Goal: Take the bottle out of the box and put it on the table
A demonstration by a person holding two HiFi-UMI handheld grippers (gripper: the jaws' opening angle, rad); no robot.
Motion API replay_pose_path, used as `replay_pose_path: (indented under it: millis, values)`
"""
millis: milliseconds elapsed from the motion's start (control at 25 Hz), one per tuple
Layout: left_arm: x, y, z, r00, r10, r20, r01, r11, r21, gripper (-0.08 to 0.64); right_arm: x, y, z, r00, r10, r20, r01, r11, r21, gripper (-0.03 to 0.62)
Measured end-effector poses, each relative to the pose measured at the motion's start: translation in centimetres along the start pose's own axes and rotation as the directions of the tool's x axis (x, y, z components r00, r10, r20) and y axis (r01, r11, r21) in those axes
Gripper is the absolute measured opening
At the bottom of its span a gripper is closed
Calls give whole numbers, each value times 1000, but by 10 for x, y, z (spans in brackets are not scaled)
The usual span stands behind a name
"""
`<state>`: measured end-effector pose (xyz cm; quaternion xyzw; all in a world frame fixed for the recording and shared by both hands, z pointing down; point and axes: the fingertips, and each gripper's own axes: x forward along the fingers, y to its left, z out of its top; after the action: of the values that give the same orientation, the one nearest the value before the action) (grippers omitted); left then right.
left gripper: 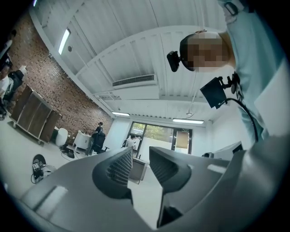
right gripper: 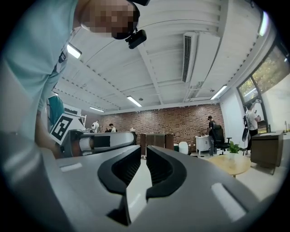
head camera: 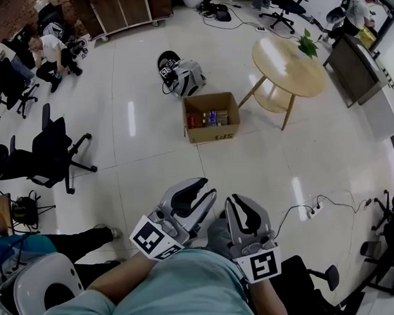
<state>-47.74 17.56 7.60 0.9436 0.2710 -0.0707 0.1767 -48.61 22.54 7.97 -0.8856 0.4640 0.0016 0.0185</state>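
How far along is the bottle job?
Nothing is done yet: the box on the floor holds its items. Nothing is in hand: the left hand-held gripper and right hand-held gripper are empty. Left: the whole pick, then placing on the round table.

Teal shirt (head camera: 180,282); grey left hand-held gripper (head camera: 199,184), right hand-held gripper (head camera: 237,200), black-and-white marker cubes (head camera: 154,239)

Empty hand-held gripper (left gripper: 140,157), jaws apart, brick wall (left gripper: 47,84)

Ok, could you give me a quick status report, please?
Left tongs slightly apart, right tongs shut, both empty. Box on floor ahead, contents still inside. Nothing between us and it; round table just beyond.
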Motion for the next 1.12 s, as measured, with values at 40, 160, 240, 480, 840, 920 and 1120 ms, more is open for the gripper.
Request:
replay_pose_path:
  millis: [40,160,240,480,840,920,1120]
  values:
    - [14,1,-4,1000,3,-13,-3,1000,14,109,3,-14,2,1000,8,7,-8,1000,-5,37]
    - [59,5,-20,998,18,-61,-13,997,77,109,10,-53,3,998,52,31,-51,998,-24,37]
    - [91,6,-30,995,32,-95,-20,993,116,109,13,-81,3,996,80,44,-80,997,-7,37]
    - [154,1,-47,986,57,-157,-24,978,206,109,15,-144,-2,989,148,30,-148,989,9,51]
    - [199,81,-48,986,91,-141,-63,980,189,101,99,-185,-6,986,169,12,-169,986,-13,51]
    - [210,109,-43,989,87,-123,-64,982,177,100,129,-194,-8,987,161,-9,-161,987,-24,51]
    - [234,175,-26,993,51,-106,-29,979,202,72,202,-209,-8,987,149,-58,-152,986,-69,37]
